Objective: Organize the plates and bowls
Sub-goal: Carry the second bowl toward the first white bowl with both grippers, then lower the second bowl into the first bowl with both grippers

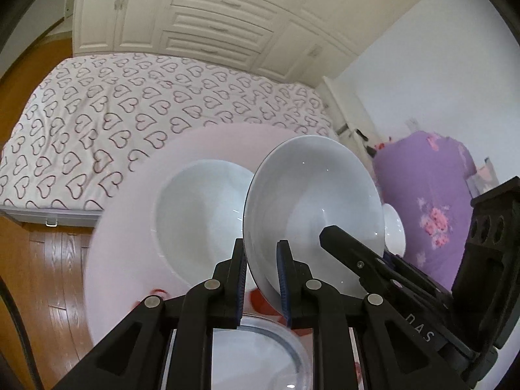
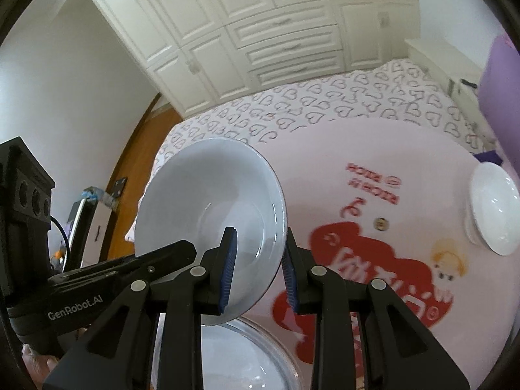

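A white bowl [image 1: 312, 195] hangs tilted above the round pink table [image 1: 130, 227], held from two sides. My left gripper [image 1: 261, 260] is shut on its lower rim. In the right wrist view the same bowl [image 2: 211, 214] sits in my right gripper [image 2: 258, 260], one pad inside the wall and one outside, shut on it. The other gripper's finger [image 1: 338, 240] reaches into the bowl. A larger white bowl [image 1: 201, 214] rests on the table behind. A small white bowl [image 2: 494, 208] stands on stacked white dishes at the table's right. A clear glass dish [image 2: 247, 357] lies just below my fingers.
The pink table [image 2: 373, 149] carries a red cartoon print. Behind it is a bed with a heart-patterned sheet [image 1: 113, 104] and a white wardrobe [image 1: 211, 16]. A purple floral cover [image 1: 429, 201] stands at the right. Wooden floor [image 1: 48, 276] lies on the left.
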`<state>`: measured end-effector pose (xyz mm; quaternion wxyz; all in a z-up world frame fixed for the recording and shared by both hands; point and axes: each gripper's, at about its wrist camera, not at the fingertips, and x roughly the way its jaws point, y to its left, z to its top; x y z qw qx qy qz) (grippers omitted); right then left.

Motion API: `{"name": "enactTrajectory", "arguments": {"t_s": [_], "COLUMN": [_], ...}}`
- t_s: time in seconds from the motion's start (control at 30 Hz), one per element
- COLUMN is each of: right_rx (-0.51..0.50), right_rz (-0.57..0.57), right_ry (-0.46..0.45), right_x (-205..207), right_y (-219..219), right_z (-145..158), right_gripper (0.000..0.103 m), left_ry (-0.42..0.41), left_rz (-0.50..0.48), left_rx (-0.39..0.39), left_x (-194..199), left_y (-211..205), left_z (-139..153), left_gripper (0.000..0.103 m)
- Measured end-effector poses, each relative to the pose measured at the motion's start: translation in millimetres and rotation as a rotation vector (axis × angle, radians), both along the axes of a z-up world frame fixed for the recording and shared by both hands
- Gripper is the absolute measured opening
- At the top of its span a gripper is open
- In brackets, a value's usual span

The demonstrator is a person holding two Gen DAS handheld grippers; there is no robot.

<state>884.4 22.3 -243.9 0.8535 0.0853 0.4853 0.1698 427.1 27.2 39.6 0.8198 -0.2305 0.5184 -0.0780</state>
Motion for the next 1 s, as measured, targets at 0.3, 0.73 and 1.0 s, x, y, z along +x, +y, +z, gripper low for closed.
{"name": "enactTrajectory", "arguments": {"t_s": [0.3,0.73,1.0], "right_rx": [-0.015,-0.034,-0.051], "right_rz": [0.064,0.084,0.085], "right_ry": [0.069,0.152,0.156], "right_x": [17,25,27], "right_y": [26,36,40], "right_z": [-19,-51,-50], "right_gripper": [0.027,0.03,0.034], "left_ry": [0.021,0.063,0.044], "left_rz": [0.02,-0.009,-0.02], "left_rx": [0.045,0.119,0.146], "left_x": [3,27,27], "left_y": [7,-27,-35], "left_z": [6,-9,-14], "left_gripper": [0.014,0.015,0.016]}}
